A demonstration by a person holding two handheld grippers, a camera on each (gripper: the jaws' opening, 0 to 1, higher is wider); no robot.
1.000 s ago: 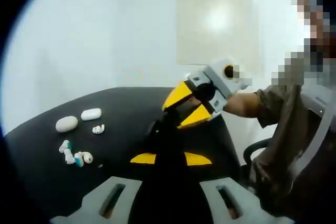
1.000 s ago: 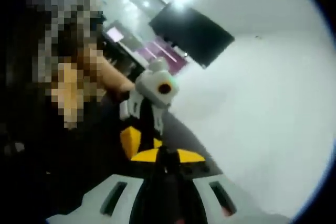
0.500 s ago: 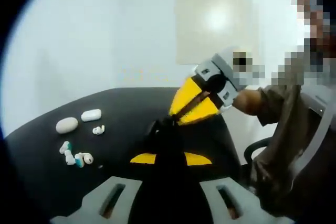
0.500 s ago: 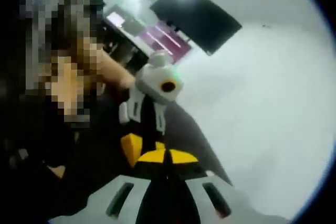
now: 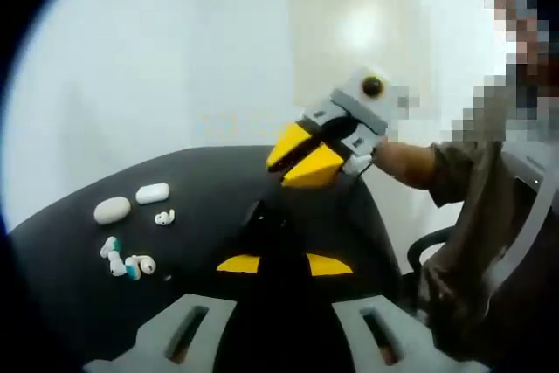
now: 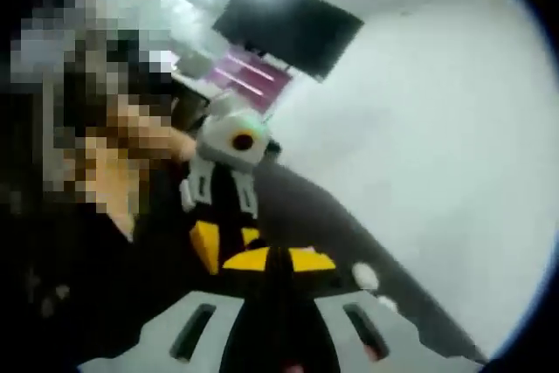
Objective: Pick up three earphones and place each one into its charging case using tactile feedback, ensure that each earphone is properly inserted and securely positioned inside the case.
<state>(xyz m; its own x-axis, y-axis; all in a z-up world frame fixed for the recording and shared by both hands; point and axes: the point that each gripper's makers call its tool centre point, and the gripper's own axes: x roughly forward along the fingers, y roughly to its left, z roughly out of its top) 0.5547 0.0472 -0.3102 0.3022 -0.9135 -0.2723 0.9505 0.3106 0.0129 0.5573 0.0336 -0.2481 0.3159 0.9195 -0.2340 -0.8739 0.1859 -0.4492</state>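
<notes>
Black bench: at its far left side, one oval white charging case beside one oblong white charging case, a loose white earphone just beside them, and a small cluster of white-and-teal earphones nearer. Left tool: yellow-tipped jaws closed together, nothing between them, held over the bench apart from the cases. Right tool: raised above the bench, jaws nearly closed, nothing gripped.
</notes>
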